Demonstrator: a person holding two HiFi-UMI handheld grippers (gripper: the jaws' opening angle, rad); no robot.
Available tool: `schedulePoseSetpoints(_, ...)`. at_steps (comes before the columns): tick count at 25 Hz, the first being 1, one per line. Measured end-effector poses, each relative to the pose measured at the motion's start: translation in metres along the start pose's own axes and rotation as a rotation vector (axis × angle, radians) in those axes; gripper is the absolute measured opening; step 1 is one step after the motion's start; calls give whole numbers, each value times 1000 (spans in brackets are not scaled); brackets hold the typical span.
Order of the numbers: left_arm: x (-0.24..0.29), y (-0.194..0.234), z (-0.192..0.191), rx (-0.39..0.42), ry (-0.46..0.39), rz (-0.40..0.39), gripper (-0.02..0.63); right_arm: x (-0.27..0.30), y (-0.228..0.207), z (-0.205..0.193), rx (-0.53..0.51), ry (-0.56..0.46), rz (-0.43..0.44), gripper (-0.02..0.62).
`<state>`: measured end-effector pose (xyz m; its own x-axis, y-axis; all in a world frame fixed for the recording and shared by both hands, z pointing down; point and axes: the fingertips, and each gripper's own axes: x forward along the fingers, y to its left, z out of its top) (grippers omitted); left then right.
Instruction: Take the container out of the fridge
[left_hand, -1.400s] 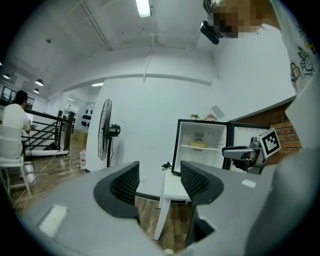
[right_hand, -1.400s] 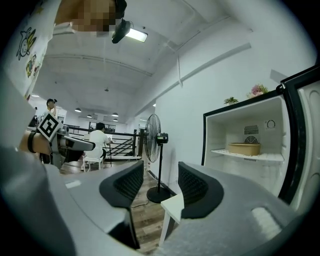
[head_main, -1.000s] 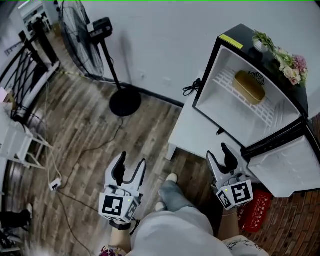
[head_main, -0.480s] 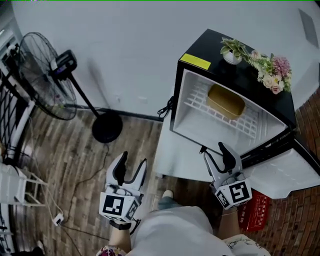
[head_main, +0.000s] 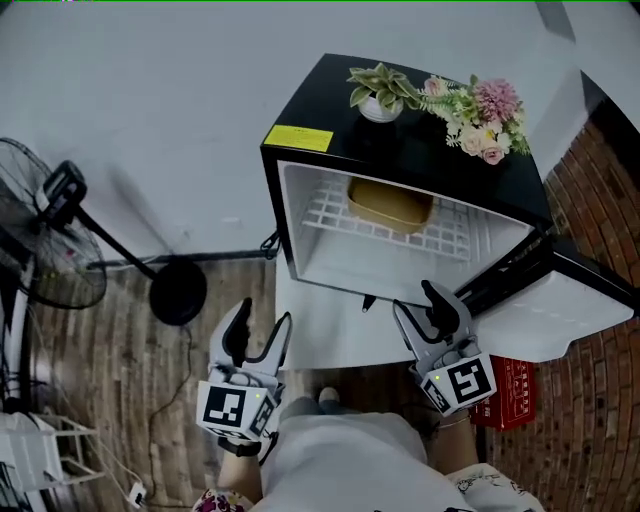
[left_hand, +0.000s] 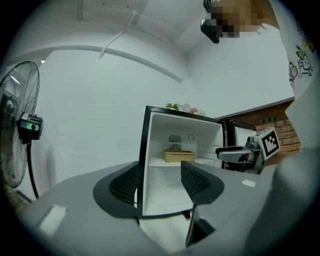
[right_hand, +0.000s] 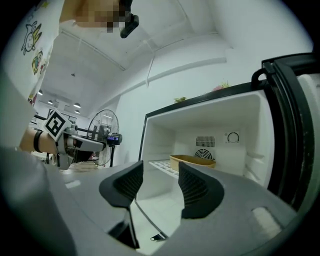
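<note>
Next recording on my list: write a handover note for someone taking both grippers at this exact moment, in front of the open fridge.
Left gripper: open, empty, held in front of the fridge, outside it.
Right gripper: open, empty, at the mouth of the fridge, well short of the container.
Container: tan, on the wire shelf toward the back of the fridge, untouched.
Done: the door stands open.
Left: reach in, grip the container, bring it out.

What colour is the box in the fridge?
The container is tan yellow, clearest in the right gripper view.
</note>
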<state>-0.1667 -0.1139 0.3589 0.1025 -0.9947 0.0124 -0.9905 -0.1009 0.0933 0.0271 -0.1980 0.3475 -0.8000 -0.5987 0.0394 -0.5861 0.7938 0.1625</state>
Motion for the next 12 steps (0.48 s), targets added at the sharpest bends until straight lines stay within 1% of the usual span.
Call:
schedulePoseSetpoints(6,23,-12,-1,4,15,-108,258,-14,-8,-3,11,22,-86,215)
schedulePoseSetpoints(12,38,-12,2,16,32,-184,258,-19,-12,-6,29,47,-167,215)
